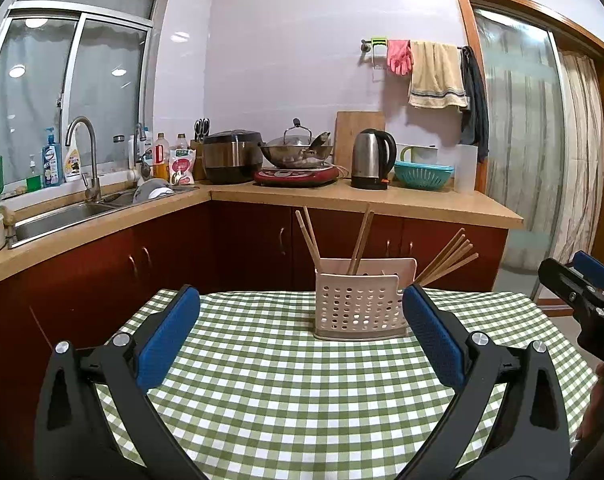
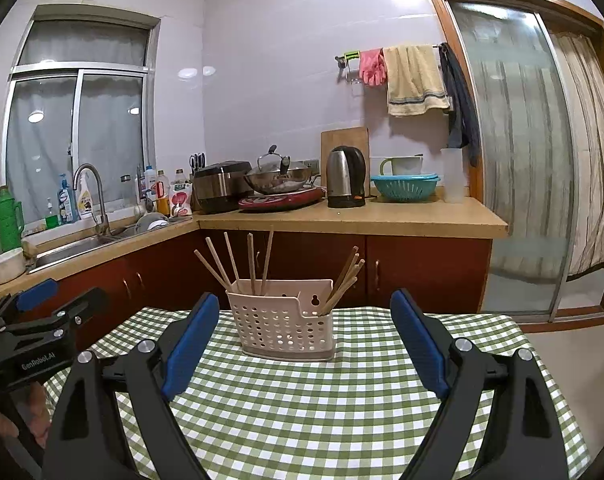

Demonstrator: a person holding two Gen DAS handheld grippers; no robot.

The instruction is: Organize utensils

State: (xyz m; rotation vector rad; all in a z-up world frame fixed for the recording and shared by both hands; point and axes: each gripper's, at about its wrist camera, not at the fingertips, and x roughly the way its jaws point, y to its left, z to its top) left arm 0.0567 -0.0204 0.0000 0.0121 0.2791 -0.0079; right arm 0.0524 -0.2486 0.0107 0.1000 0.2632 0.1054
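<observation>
A pale perforated utensil holder stands near the far edge of the table with the green checked cloth. Several wooden chopsticks stick out of it, some upright on the left, some leaning right. My left gripper is open over the cloth, short of the holder, nothing between its blue pads. My right gripper is open too, with the holder seen beyond its fingers and apart from them. Each gripper shows at the edge of the other's view.
Behind the table runs an L-shaped counter with a sink, bottles, a rice cooker, a wok on a red cooker, a kettle and a teal colander. A glass sliding door is at the right.
</observation>
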